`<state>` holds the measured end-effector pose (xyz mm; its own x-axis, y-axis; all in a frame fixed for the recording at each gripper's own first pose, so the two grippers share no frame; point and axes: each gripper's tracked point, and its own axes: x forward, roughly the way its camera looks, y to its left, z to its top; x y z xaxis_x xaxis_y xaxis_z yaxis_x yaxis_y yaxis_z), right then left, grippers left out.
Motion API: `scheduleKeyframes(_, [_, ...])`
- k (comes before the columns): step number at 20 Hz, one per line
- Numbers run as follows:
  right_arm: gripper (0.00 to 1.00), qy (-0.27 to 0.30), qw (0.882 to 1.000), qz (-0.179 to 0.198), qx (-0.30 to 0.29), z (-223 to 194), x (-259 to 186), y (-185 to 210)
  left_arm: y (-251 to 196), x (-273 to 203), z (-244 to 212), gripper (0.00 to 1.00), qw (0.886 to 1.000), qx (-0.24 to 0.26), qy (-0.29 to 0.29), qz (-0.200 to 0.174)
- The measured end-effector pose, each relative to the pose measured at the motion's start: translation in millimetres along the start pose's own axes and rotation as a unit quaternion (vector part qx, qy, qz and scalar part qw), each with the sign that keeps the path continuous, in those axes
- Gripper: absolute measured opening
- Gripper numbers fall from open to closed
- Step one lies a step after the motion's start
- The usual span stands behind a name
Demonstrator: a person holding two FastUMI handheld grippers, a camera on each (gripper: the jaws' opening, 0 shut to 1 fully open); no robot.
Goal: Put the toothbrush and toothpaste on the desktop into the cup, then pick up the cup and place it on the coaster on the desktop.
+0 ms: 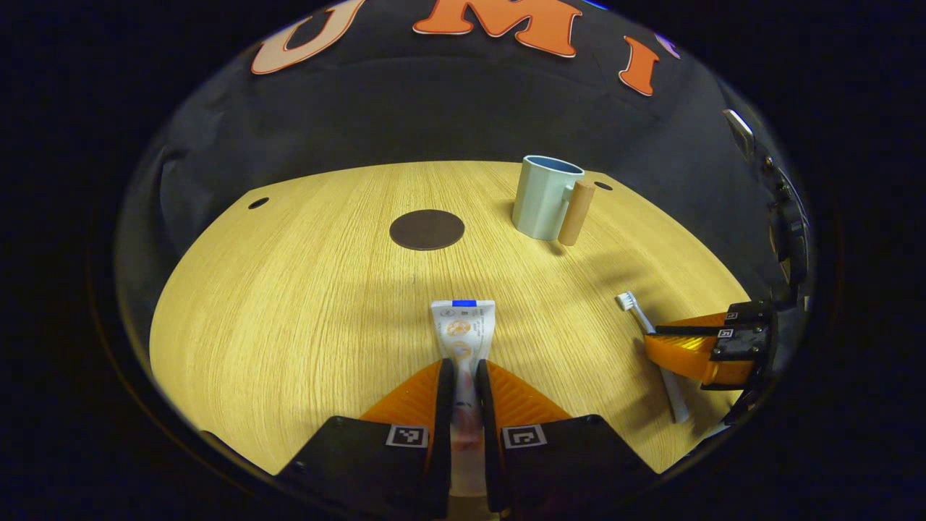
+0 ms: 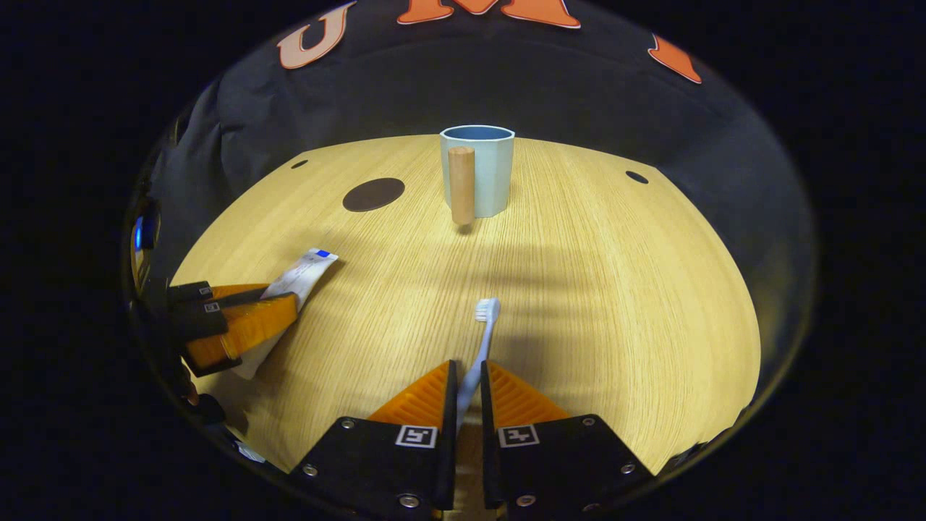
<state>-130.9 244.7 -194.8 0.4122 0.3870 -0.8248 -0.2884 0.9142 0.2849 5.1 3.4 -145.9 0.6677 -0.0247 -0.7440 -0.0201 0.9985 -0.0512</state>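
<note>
Toothpaste (image 1: 463, 329), a flat white tube with a blue strip at its far end, lies on the bench (image 1: 304, 289), and I see my left gripper (image 1: 464, 376) closed on its near end, both fingers pressed against it. The toothbrush (image 2: 481, 340), thin and pale with white bristles at its far tip, lies with its handle pinched between the fingers of my right gripper (image 2: 464, 380), head pointing toward the cup (image 2: 486, 170). The cup is a faceted pale blue mug with a round wooden peg handle; it stands upright near the far edge of the bench, well apart from both grippers. I cannot see anything inside it from here. The coaster (image 1: 427, 229), a flat dark disc, lies near the cup. The bench is light wood with fine straight grain.
</note>
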Motion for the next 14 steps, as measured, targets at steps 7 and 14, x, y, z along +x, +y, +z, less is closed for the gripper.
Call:
scheduleKeyframes(7, [0.07, -0.016, 0.999, 0.024, 0.030, 7.5, 2.6, 4.9, -5.7, -6.4, 14.9, 0.23, 1.000, -0.006, -0.006, -0.007])
scheduleKeyframes(14, [0.06, -0.046, 0.998, 0.029, 0.036, 25.4, -6.7, 5.0, -5.1, -10.7, 17.9, 0.23, 1.000, -0.021, -0.017, -0.012])
